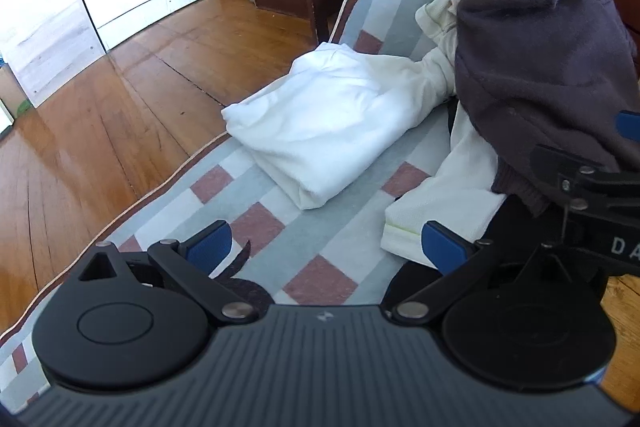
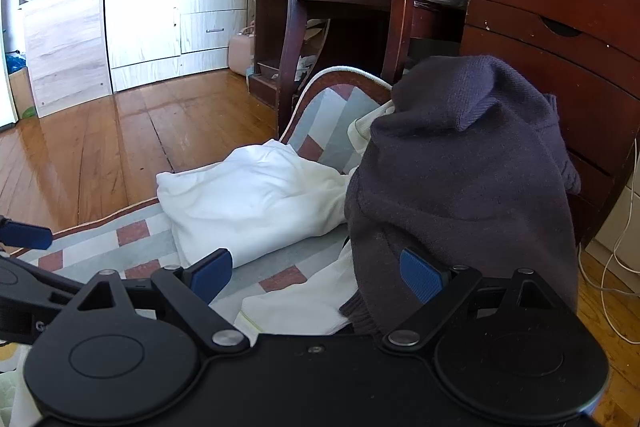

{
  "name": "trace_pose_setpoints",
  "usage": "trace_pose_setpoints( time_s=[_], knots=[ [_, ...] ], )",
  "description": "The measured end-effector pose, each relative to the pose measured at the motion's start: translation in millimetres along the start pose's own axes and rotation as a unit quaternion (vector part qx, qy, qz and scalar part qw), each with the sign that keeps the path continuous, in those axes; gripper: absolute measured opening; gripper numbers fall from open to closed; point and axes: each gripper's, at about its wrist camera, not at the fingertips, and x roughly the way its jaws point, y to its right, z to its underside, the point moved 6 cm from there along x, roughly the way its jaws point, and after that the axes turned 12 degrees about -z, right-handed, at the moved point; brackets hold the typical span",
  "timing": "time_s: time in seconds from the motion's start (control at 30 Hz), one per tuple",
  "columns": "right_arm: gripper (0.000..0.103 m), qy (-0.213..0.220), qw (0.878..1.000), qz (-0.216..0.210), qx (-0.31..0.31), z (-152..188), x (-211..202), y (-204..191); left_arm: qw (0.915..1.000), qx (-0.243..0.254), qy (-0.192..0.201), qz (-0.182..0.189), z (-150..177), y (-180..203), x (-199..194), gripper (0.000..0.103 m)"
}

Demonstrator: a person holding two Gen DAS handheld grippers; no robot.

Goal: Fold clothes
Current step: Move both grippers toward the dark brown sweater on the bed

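Over on the left, a white garment (image 1: 328, 119) lies folded into a neat rectangle on the checked mat (image 1: 256, 219), near the wooden floor (image 1: 100, 99): one piece looks done. Moving right, a cream garment (image 1: 448, 203) sprawls loose, partly buried, and a dark grey sweater (image 1: 532, 55) is heaped over it at far right; those two seem left to fold. Both tongs hover low, fingers spread apart and empty: left gripper (image 1: 326, 249), right gripper (image 2: 316, 275), the latter nearest the sweater's hem.
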Motion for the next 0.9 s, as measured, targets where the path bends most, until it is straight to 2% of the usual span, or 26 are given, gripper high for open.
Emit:
trace_pose_setpoints(
  time_s=[0.23,0.37,0.67,0.9],
  knots=[
    [0.093,0.000,1.000,0.000,0.004,1,0,1,0.9997,-0.006,-0.014,0.017,4,-13,6,0.100],
    [0.093,-0.003,1.000,-0.001,0.006,2,0,1,0.9998,0.011,-0.013,-0.001,0,-2,1,0.100],
    [0.094,-0.003,1.000,-0.009,0.019,3,-2,3,0.9995,0.024,0.010,0.017,-3,3,-9,0.101],
    [0.094,-0.003,0.999,-0.026,0.026,1,-3,0,0.9998,0.010,-0.005,0.014,0,-3,-5,0.101]
  ],
)
